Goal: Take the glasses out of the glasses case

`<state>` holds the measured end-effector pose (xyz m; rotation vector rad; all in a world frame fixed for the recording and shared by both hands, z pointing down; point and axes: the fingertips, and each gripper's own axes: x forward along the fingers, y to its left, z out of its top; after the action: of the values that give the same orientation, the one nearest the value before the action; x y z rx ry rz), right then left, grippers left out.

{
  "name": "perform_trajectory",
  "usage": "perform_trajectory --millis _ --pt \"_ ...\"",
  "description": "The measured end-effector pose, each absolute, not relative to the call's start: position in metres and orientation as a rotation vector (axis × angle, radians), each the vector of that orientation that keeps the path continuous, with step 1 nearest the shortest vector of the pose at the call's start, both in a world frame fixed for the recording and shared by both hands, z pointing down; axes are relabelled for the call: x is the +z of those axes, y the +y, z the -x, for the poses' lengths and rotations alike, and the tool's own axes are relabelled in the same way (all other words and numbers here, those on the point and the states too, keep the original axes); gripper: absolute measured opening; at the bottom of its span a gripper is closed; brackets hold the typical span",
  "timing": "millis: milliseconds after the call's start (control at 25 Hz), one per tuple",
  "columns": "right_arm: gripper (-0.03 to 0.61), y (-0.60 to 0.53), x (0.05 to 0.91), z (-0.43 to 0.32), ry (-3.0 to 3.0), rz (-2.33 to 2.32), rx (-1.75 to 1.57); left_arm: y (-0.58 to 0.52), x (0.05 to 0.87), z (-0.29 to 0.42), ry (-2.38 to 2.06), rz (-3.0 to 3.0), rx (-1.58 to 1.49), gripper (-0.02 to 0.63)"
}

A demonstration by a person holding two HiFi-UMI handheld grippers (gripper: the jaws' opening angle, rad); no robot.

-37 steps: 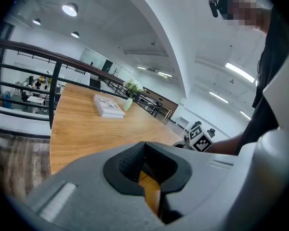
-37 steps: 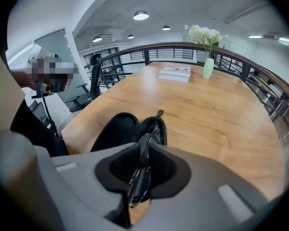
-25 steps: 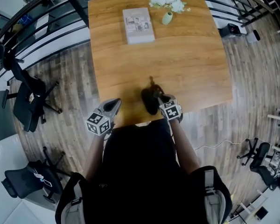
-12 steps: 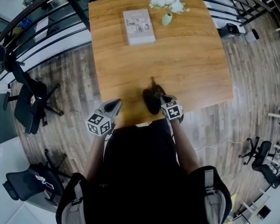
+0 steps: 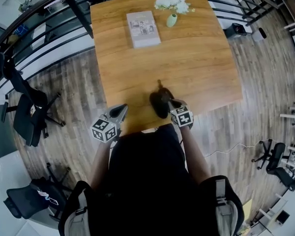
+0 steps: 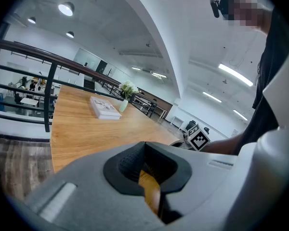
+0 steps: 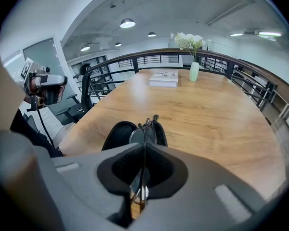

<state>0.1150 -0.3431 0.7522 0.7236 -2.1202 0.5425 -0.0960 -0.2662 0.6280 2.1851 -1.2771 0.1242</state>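
Note:
A black glasses case [image 5: 156,107] lies open near the front edge of the wooden table [image 5: 196,63]. In the right gripper view the case [image 7: 116,134] sits just beyond the jaws, left of them. My right gripper [image 5: 171,104] [image 7: 144,150] is shut on the thin-framed glasses [image 7: 146,127], which stand edge-on over the case with a temple tip pointing up. These glasses [image 5: 160,88] show as a thin dark shape in the head view. My left gripper [image 5: 122,109] [image 6: 147,174] hovers at the table's front edge, left of the case, shut with nothing in it.
At the far side of the table lie a grey book [image 5: 143,28] and a small green vase of white flowers [image 5: 171,18]. A black railing [image 5: 49,18] runs behind and left of the table. Office chairs [image 5: 27,107] stand on the wooden floor to the left.
Both grippers, the glasses and the case keep their places. Only the head view has shifted slightly.

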Motion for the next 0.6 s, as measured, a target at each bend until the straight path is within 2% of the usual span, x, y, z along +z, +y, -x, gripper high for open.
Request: perform_trajectory --millis 600 --pt "0.018 -0.299 0.714 -0.128 -2.197 -0.902 0.496 -0.242 0.625 0.093 -1.156 -2.281 0.148 0.011"
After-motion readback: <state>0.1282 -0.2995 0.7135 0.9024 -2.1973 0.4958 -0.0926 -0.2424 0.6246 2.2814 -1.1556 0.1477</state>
